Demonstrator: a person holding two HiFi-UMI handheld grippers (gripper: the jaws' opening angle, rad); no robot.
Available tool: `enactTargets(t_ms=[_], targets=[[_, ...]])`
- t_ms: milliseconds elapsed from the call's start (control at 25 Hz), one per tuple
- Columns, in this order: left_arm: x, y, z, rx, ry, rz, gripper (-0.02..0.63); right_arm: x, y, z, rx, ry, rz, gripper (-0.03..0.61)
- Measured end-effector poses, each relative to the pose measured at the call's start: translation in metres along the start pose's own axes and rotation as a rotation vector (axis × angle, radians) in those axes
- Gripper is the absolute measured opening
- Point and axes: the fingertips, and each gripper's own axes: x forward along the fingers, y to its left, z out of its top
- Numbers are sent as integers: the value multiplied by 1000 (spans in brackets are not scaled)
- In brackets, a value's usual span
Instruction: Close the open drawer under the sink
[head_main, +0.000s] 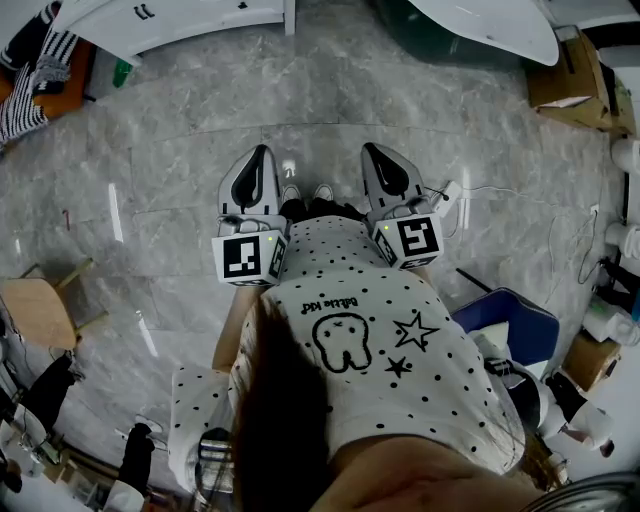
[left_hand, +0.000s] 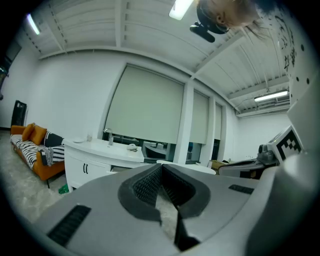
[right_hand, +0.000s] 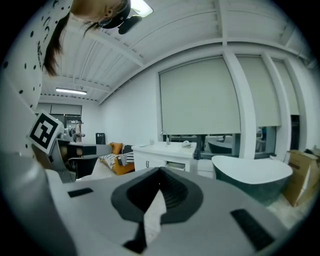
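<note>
The white sink cabinet (head_main: 190, 22) stands far ahead, at the top left of the head view, across the grey marble floor. In the left gripper view the cabinet (left_hand: 95, 162) shows a tap on top and a drawer (left_hand: 122, 169) standing out below the counter. The right gripper view shows the same cabinet (right_hand: 162, 154) and its pulled-out drawer (right_hand: 176, 164). My left gripper (head_main: 262, 152) and right gripper (head_main: 370, 150) are held side by side before my body, well short of the cabinet. Both are shut and empty, as the left gripper (left_hand: 161, 167) and right gripper (right_hand: 160, 172) show in their own views.
A white bathtub (head_main: 490, 25) sits ahead on the right, with cardboard boxes (head_main: 570, 80) beside it. An orange sofa (head_main: 30, 80) with striped cushions is at the far left. A wooden stool (head_main: 45, 310) stands on my left and a blue chair (head_main: 510, 325) on my right.
</note>
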Motion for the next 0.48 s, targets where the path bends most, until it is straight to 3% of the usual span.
enactTargets(t_ms=[480], targets=[[-6, -2, -18, -29, -9, 93, 9, -16, -20, -19, 41, -9, 43, 14]])
